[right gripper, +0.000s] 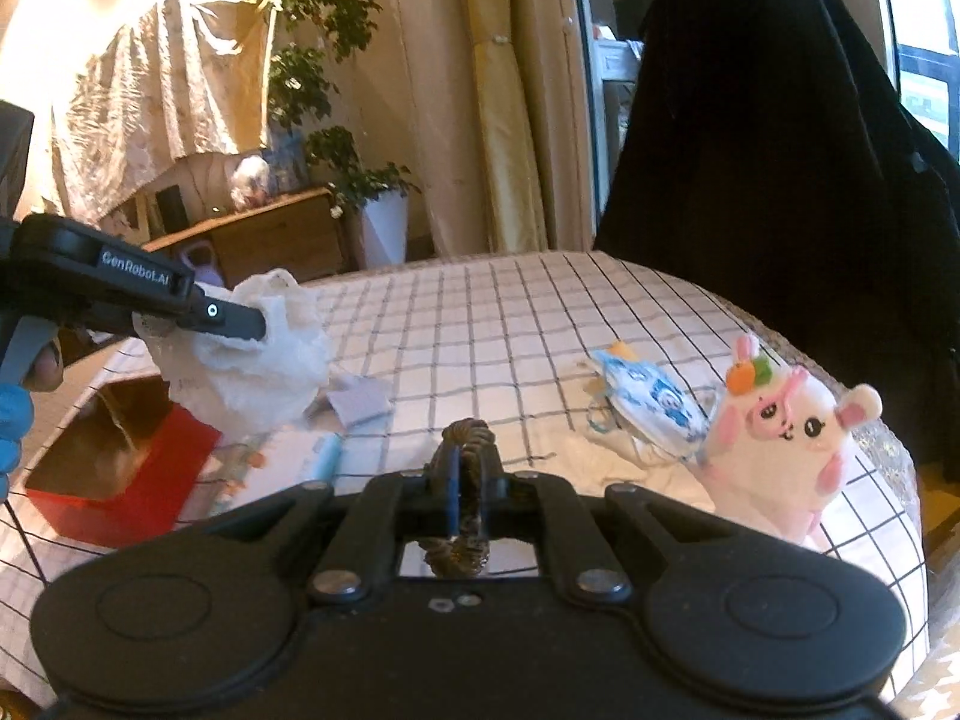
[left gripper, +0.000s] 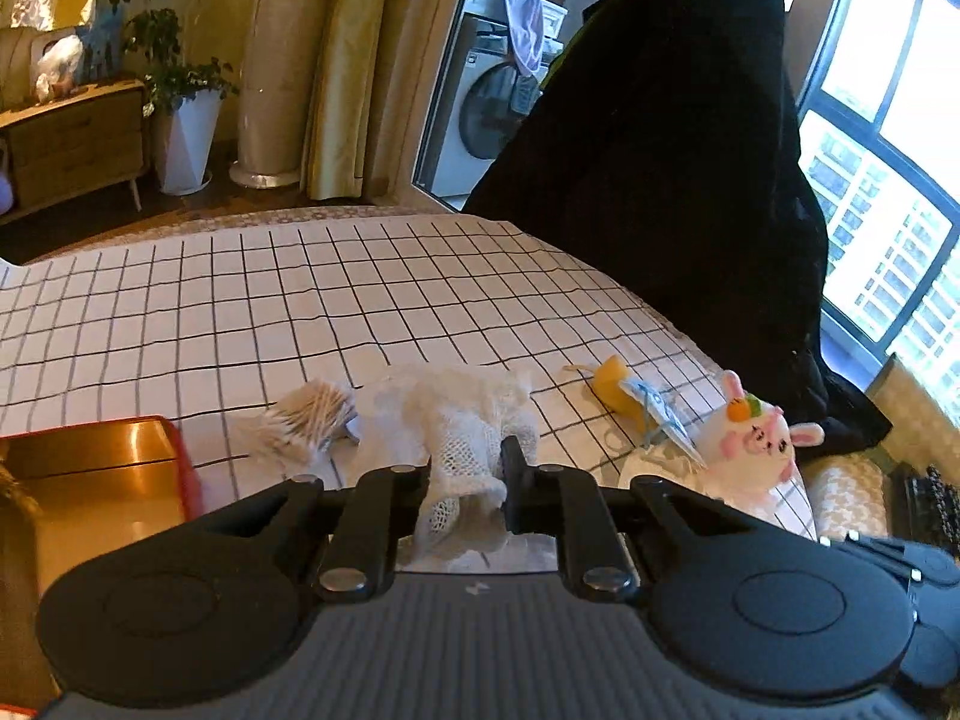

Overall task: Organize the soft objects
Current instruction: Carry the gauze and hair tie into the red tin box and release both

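I am holding a white lace cloth clamped in the left gripper at lower centre of its view; in the right wrist view it is hanging at mid left above the red box. I am gripping a brown braided ring in the right gripper, fingers pinched on it. The plush bunny is sitting at right on the checked cloth.

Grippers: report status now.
Left gripper shut on white lace cloth. Right gripper shut on brown braided ring. Red box unobstructed.
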Demonstrator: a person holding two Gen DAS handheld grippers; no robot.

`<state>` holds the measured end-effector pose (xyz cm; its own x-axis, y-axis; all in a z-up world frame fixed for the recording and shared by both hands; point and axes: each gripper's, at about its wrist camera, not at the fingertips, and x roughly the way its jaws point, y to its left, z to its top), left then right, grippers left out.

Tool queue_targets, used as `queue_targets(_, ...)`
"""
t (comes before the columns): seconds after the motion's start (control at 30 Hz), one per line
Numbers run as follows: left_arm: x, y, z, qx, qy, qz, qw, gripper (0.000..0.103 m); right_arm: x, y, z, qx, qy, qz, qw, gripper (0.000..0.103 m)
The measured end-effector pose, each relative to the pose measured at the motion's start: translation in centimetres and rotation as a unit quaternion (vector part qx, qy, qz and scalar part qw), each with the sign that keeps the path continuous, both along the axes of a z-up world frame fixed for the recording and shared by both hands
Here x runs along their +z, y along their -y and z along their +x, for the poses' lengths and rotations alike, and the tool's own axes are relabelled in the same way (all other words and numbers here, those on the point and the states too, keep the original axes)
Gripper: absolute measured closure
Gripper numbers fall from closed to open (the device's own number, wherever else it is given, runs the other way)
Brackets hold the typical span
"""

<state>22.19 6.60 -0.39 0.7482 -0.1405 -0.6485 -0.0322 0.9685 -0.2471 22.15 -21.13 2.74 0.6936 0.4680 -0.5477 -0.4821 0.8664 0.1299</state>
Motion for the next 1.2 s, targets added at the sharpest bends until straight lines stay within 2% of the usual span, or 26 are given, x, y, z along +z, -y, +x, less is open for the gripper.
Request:
queue_targets(0.4, 2.8, -4.3, -5.5, 0.006, 0.004, 0.032, 0.9995, 0.087, 3.3, -4.7, -2.3, 0.062, 0.028, 0.012, 0.998, 0.097)
queue_targets(0.73, 3.5, -9.9, -8.9, 0.031, 0.001, 0.061, 0.9977, 0.087, 4.1, -10.9, -3.5, 0.122, 0.041, 0.013, 0.992, 0.097)
queue_targets(0.97, 3.2, -13.5, -9.2, 0.042, -0.031, 0.074, 0.9959, 0.087, 4.3, -15.4, -3.7, 0.156, 0.024, 0.008, 0.987, 0.097)
queue_targets(1.2, 2.2, -15.0, -7.6, 0.024, -0.074, 0.095, 0.9924, 0.087, 4.5, -20.6, -3.1, 0.188, -0.008, -0.009, 0.982, 0.097)
